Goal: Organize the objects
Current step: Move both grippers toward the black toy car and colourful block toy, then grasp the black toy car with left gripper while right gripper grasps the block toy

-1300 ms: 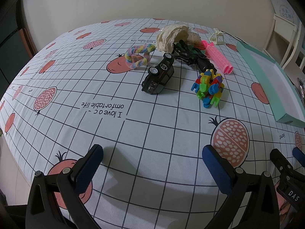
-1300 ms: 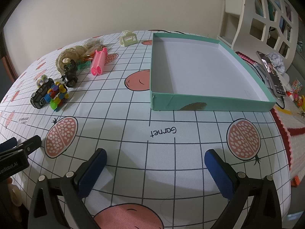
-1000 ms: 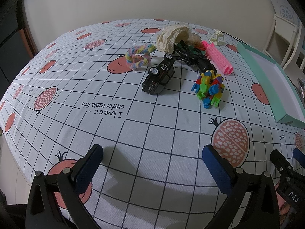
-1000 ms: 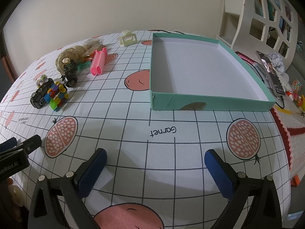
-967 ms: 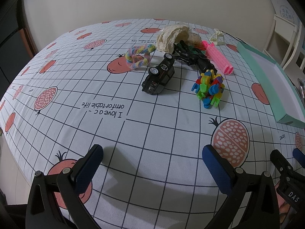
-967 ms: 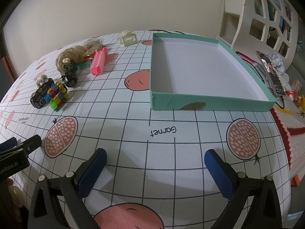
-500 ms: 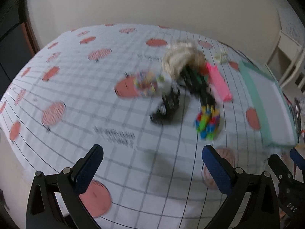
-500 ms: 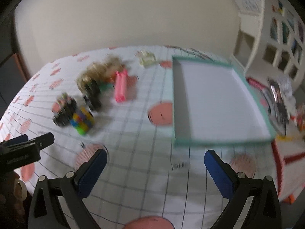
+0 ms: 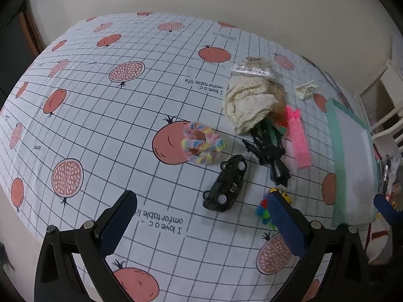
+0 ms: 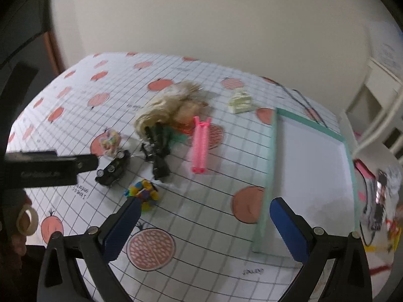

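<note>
Toy car (image 9: 225, 183) lying ahead between the left gripper (image 9: 201, 222) fingers, long axis pointing away, closer than the right gripper (image 10: 204, 224); both gaping empty.

The right wrist view is smeared throughout, so the print on the tablecloth (image 10: 75, 105) cannot be read there. In the left wrist view a blue pad of the left gripper (image 9: 201, 229) covers most of the multicoloured block toy (image 9: 263, 210). The cream lace cloth (image 9: 248, 100) hides whatever lies beneath it near the worktop's far edge. The teal box (image 9: 338, 156) is partly cut off by a gripper arm at its near end. Objects beyond the worktop's right edge are too blurred to identify.
</note>
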{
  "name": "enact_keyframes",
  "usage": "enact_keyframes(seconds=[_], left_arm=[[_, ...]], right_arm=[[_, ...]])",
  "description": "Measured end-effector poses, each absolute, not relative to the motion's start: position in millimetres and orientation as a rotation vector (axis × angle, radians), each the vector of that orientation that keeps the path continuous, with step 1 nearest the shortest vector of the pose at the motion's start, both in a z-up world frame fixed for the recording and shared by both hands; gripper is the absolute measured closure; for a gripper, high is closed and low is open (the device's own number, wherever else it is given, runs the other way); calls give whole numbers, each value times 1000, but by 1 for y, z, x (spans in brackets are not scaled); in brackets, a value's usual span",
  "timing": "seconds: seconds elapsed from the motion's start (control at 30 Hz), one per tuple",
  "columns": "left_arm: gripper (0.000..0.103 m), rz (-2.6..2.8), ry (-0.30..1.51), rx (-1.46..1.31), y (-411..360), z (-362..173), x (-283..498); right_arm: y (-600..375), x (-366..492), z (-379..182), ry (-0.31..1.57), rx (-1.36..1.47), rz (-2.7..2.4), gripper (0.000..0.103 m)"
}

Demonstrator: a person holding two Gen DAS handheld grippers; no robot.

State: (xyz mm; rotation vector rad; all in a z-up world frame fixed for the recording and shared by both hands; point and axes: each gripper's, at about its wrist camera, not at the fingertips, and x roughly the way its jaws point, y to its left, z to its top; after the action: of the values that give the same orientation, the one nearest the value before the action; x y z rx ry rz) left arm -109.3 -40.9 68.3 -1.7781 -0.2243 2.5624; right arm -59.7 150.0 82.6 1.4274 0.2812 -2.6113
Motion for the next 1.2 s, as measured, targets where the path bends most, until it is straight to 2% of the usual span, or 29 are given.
enact_keyframes(seconds=[0.17,0.47,0.63,0.73,1.0,1.13,1.2], left_arm=[[4,2484,-237,-1850,-38,56,-122],[4,2462,-190,-1847,-26,44,-132],[5,2431,-254,-1857,-28,39,-135],[21,2417,-257,-1869,-27,36,-136],[26,2387,-256,-1893,-24,31,-137],[39,2368,-276,-1894,-25,31,-138],[40,2364,-273,-1900,-24,30,-139]], right_arm=[[140,-77,64,201,1482,-2509,0],[123,-87,37,240,1488,-2411,0],[121,-88,23,225,1517,-2390,0],[116,-87,14,235,1533,-2378,1],[106,-85,8,283,1532,-2380,7],[101,-90,12,267,1535,-2390,9],[99,-91,13,274,1539,-2395,12]])
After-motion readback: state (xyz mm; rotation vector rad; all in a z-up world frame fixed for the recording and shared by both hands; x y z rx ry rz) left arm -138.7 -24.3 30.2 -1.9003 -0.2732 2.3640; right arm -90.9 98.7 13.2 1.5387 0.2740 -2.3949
